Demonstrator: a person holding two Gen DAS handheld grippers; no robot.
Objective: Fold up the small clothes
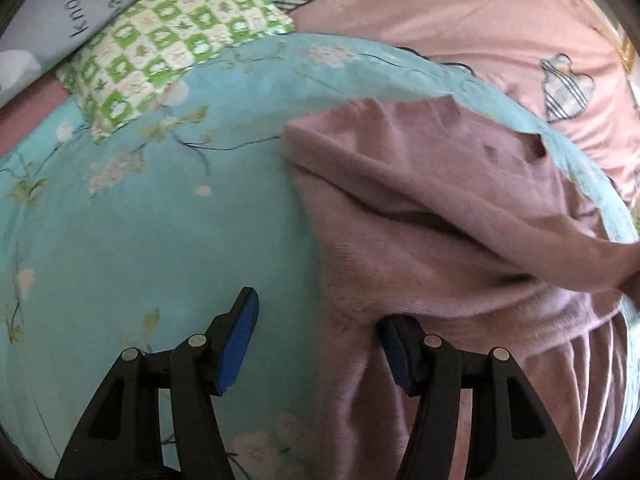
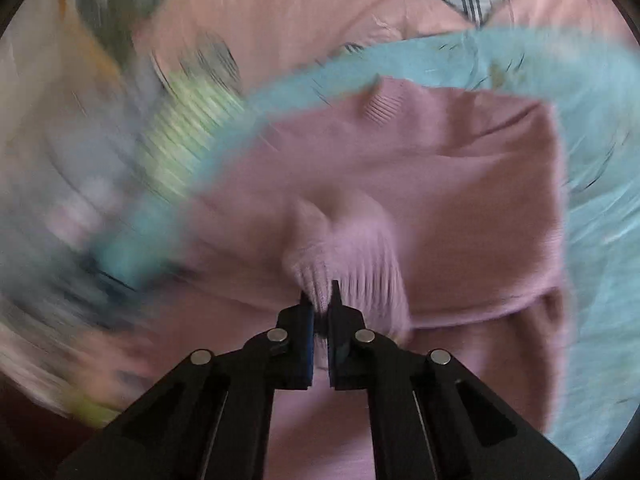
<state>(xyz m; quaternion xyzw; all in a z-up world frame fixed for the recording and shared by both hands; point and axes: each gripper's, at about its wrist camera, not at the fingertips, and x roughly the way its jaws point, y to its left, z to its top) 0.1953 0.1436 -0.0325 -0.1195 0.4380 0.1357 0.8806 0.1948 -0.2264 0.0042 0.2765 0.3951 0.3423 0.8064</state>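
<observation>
A mauve knit sweater (image 1: 432,240) lies partly folded on a turquoise floral quilt (image 1: 152,220). My left gripper (image 1: 320,320) is open, its jaws wide apart over the sweater's left edge; the left finger (image 1: 240,340) is over bare quilt and the right finger (image 1: 400,356) rests against the knit, with nothing pinched. In the blurred right wrist view, my right gripper (image 2: 320,300) is shut on a ribbed fold of the sweater (image 2: 440,208), which bunches up between the pads and stretches away from them.
A green-and-white checked pillow (image 1: 168,48) and a grey printed pillow (image 1: 60,12) lie at the far left of the bed. Pink bedding with plaid patches (image 1: 500,40) sits behind the quilt. The quilt (image 2: 592,240) also borders the sweater's right side.
</observation>
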